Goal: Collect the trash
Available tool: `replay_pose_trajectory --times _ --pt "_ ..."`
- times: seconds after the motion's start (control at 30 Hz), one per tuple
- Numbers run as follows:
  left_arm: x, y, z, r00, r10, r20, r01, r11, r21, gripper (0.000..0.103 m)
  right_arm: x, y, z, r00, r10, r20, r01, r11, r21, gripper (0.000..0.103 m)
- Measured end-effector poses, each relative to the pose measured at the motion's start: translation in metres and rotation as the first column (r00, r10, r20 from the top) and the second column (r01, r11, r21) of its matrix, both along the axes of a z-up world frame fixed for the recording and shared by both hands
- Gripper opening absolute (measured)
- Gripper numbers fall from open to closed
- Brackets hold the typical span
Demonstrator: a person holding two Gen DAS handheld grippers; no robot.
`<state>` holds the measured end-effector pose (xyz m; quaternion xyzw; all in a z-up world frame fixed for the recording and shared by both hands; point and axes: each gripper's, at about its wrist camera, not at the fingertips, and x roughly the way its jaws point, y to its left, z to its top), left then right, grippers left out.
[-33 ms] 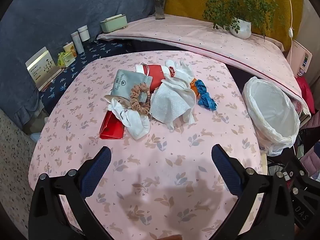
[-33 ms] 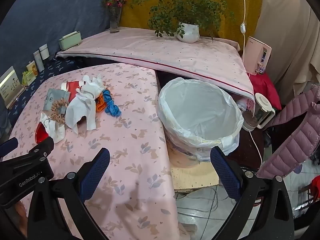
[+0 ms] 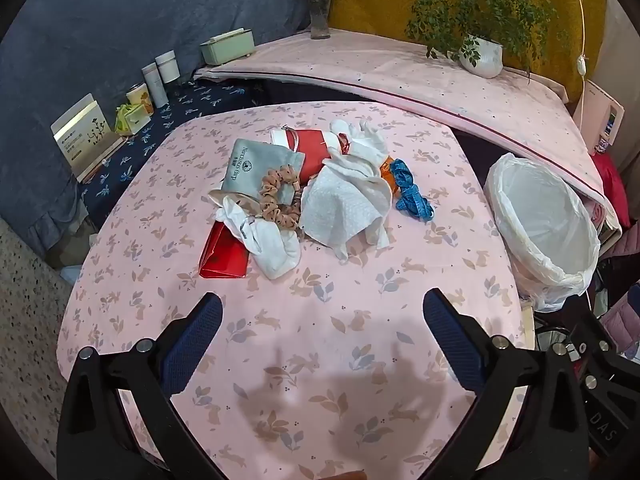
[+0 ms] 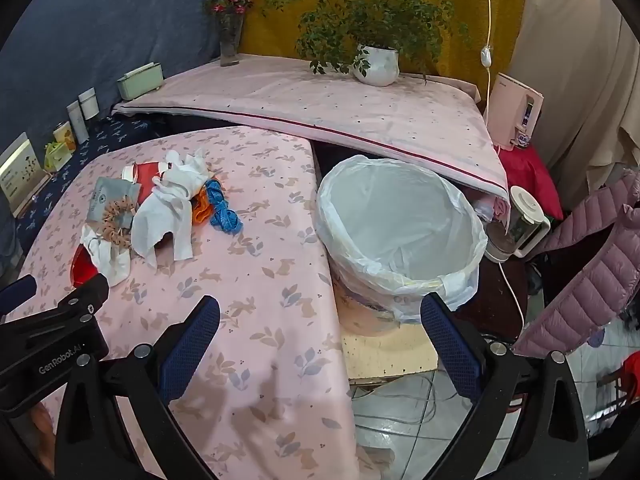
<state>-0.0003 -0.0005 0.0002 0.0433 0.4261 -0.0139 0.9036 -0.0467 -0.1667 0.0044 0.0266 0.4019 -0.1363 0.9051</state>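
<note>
A pile of trash lies in the middle of the pink table [image 3: 320, 340]: white tissues [image 3: 344, 204], a white crumpled cloth [image 3: 272, 240], red packets [image 3: 222, 252], a grey pouch [image 3: 250, 164], a tan scrunchie [image 3: 280, 196], an orange scrap and blue ribbon [image 3: 410, 190]. The pile also shows in the right wrist view [image 4: 160, 208]. A white-lined bin [image 4: 400, 236] stands off the table's right edge [image 3: 540, 232]. My left gripper [image 3: 322, 344] is open and empty, short of the pile. My right gripper [image 4: 320, 344] is open and empty, over the table edge before the bin.
A second pink-covered table [image 3: 400, 72] at the back holds a potted plant [image 3: 480, 52], a flower vase [image 3: 320, 12] and a green box [image 3: 228, 46]. Cans and cards [image 3: 152, 80] line the left shelf. A pink jacket [image 4: 592, 260] hangs at the right.
</note>
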Motion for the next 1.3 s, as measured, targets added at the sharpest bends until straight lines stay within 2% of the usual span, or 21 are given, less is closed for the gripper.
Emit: replay_pose_trajectory --times 1.3 --pt "0.004 0.001 -0.002 1.0 0.004 -0.01 -0.004 1.0 -0.001 0.096 -0.001 0.0 0.003 1.0 0.001 -0.004 -0.001 1.0 -0.007 0.096"
